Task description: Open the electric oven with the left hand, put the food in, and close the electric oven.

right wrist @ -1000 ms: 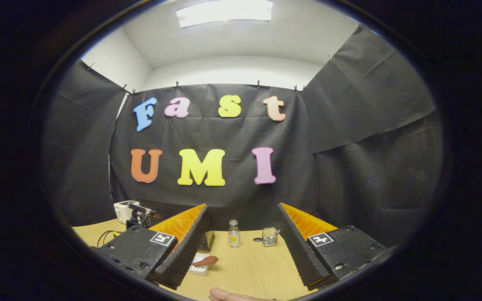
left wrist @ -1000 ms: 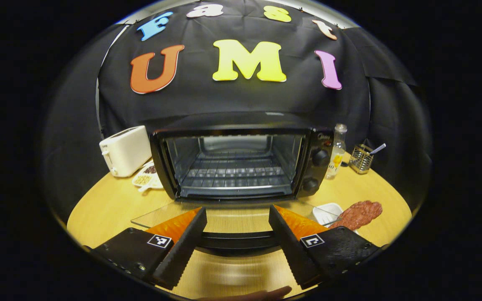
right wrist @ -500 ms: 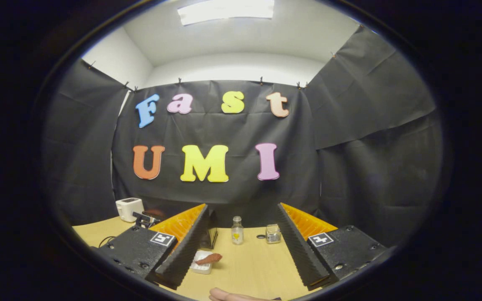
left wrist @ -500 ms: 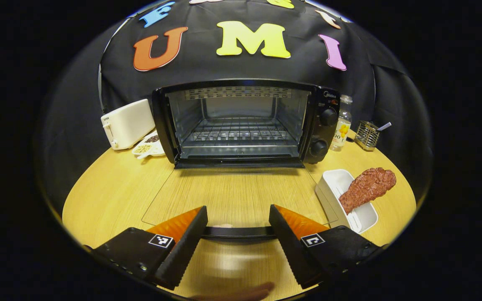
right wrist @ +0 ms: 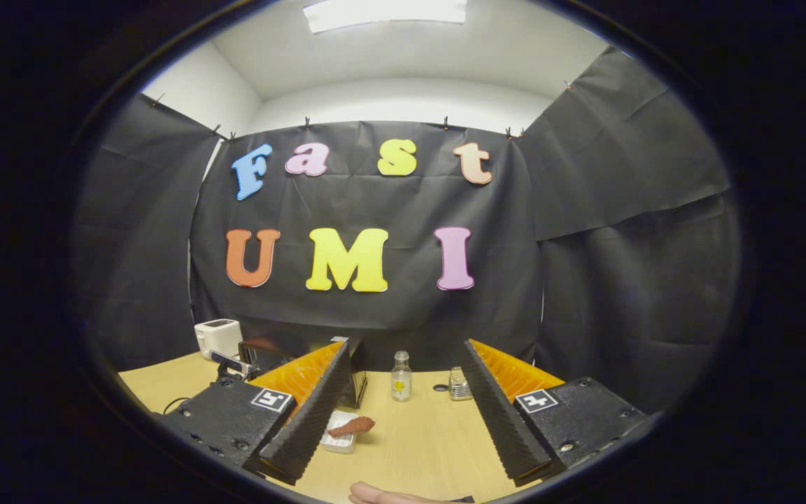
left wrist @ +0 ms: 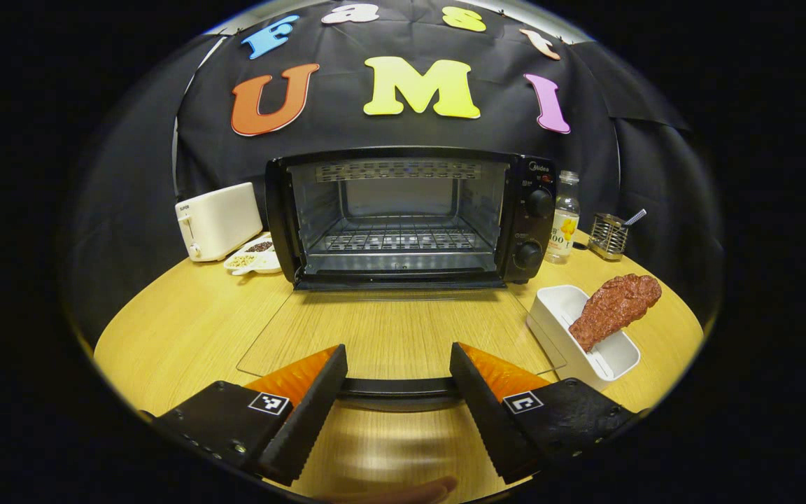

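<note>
Fingers of the left gripper stand spread apart on either side of the black door handle, which lies between them; whether either finger touches it cannot be told, and they are not clamped on it. That handle edges the glass door, folded fully down and lying flat over the table. At 12 o'clock in the left gripper view the electric oven gapes open, its wire rack bare. At about 3 o'clock from the door the brown piece of food leans on the rim of a white tray, just beside the door's right edge.

Fingers of the right gripper are likewise parted, holding nothing, raised above the table and well apart from the food, which sits low at about 7 o'clock in the right gripper view.

Judging from this, the opening step looks done and loading is next. It calls for the right gripper to drop toward the tray, close across the food's narrow width, then carry it over the lowered door onto the rack, while the left gripper backs clear of the handle.

Around the oven stand a white toaster and a small dish at 9 o'clock, a bottle and a wire holder at 3 o'clock.
</note>
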`<state>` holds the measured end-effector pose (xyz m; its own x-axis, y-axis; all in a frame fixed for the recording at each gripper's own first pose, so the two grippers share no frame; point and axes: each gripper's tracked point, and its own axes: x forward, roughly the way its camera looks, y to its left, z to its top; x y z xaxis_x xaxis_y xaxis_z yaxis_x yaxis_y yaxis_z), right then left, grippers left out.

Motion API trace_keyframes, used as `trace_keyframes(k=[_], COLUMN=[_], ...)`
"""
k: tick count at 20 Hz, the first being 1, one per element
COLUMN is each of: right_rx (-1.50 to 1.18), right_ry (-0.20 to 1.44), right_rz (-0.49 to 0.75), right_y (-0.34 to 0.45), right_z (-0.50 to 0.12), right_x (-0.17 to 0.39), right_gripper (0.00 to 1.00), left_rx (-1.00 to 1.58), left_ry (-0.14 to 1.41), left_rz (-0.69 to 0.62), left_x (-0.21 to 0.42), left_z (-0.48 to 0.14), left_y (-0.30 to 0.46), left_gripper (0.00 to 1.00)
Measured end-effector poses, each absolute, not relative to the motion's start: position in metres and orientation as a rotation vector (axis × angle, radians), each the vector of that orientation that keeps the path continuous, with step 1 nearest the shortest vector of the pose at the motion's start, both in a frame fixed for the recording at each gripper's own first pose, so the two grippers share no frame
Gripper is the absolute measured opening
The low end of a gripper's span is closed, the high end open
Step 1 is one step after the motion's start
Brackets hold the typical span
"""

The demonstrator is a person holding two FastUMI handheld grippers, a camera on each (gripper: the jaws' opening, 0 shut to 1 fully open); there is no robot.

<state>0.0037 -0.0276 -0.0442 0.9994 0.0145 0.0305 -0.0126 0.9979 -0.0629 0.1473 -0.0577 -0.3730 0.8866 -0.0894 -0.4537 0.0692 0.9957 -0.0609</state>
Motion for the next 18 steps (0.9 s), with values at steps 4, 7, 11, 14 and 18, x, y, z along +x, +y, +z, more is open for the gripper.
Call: trace_keyframes(k=[4, 7, 11, 14, 18], right_rx=[-0.048, -0.041, -0.009, 0.003, 0.042], right_ry=[0.021, 0.108, 0.224, 0.337, 0.514], right_rz=[0.031, 0.057, 0.095, 0.149, 0.229], right_y=[-0.023, -0.022, -0.021, -0.017, -0.007], right_z=[-0.06, -0.083, -0.117, -0.15, -0.201], right_x=[0.024, 0.048, 0.082, 0.106, 0.137], right_gripper=[1.0, 1.0, 1.0, 1.0, 1.0], left_rx=[-0.067, -0.092, -0.066, -0.075, -0.023], left_ry=[0.427, 0.376, 0.275, 0.213, 0.105], left_rz=[-0.076, -0.079, -0.054, -0.063, -0.033], left_x=[0.139, 0.131, 0.123, 0.114, 0.097], left_z=[-0.352, -0.311, -0.244, -0.195, -0.133], left_y=[-0.054, -0.043, -0.019, -0.01, 0.005], left_gripper=[0.95, 0.95, 0.95, 0.95, 0.94])
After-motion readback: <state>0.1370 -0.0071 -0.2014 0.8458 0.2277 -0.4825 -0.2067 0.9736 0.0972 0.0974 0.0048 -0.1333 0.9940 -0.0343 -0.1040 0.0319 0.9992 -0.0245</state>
